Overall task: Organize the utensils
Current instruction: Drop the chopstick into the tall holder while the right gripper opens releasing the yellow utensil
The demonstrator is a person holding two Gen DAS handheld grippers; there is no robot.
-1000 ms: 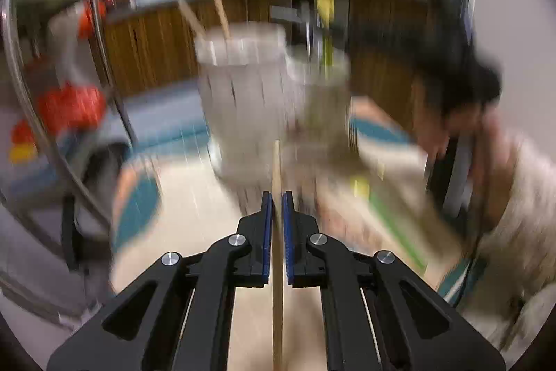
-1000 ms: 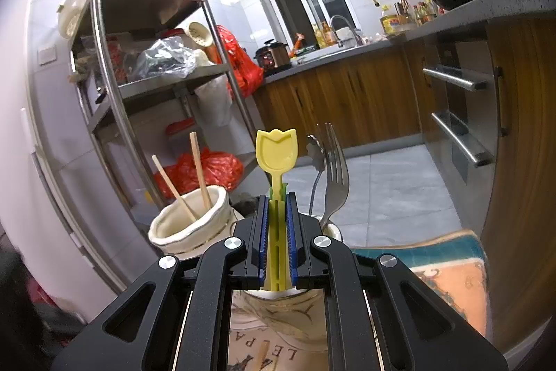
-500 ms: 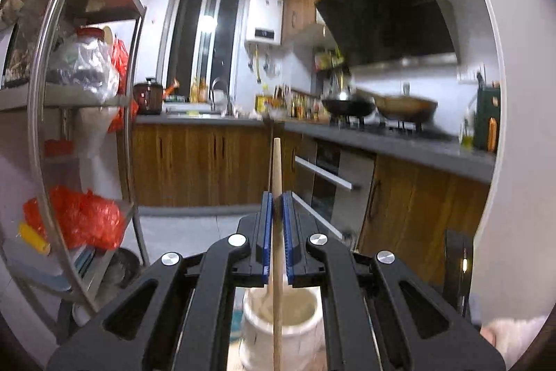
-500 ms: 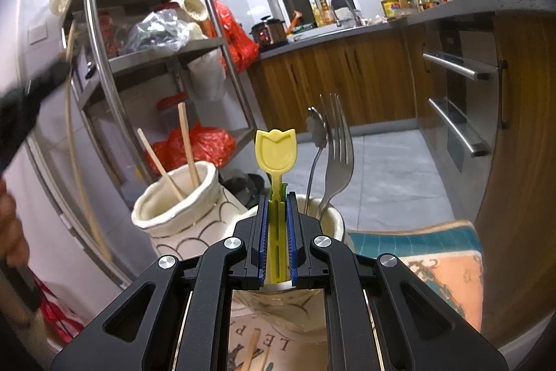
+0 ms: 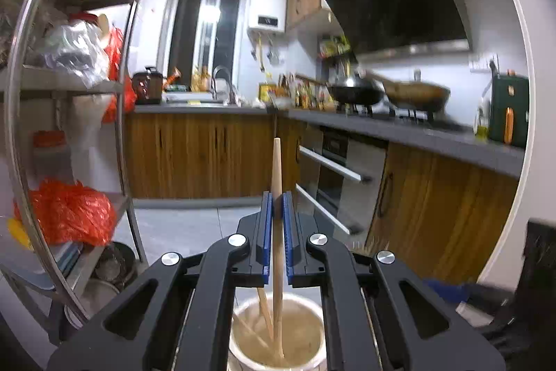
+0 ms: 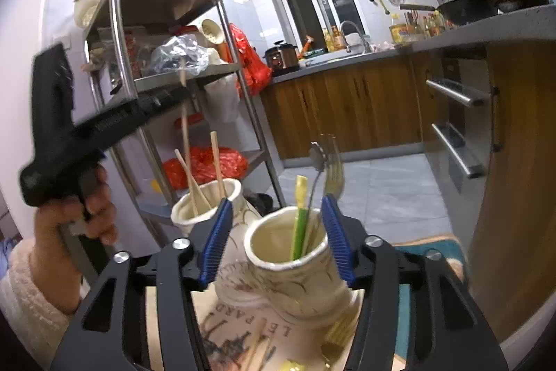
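The left gripper (image 5: 277,197) is clamped on a wooden chopstick (image 5: 277,214), which stands nearly upright between its blue pads, tip above the fingers and lower end reaching into the cream ceramic holder (image 5: 278,332) directly below and just ahead of it. Two more chopsticks (image 5: 262,315) already lean inside that holder. The stick looks light, stiff and smooth; a pinch near its middle, as here, should keep it from swinging, though a loose pinch could let it slide straight down.

The right gripper (image 6: 276,232) has its jaws opening, the pads standing apart on either side of a second cream ceramic holder (image 6: 288,270), not pressing on it. A yellow-green plastic utensil (image 6: 299,218) stands free in that holder between the fingers, beside a metal spoon (image 6: 317,162) and a fork (image 6: 334,176) just beyond it. The plastic piece appears light and a little flexible, the metal ones heavier and slick; the holders are glazed, heavy and breakable, so they are best not knocked.

To the left of the right gripper, the person's left hand (image 6: 74,218) grips the other tool's handle, with the chopstick holder below it. Under the holders lies a printed mat (image 6: 250,332), its upside-down lettering seeming to read "LE PARD"; more loose utensils lie on it, blurred
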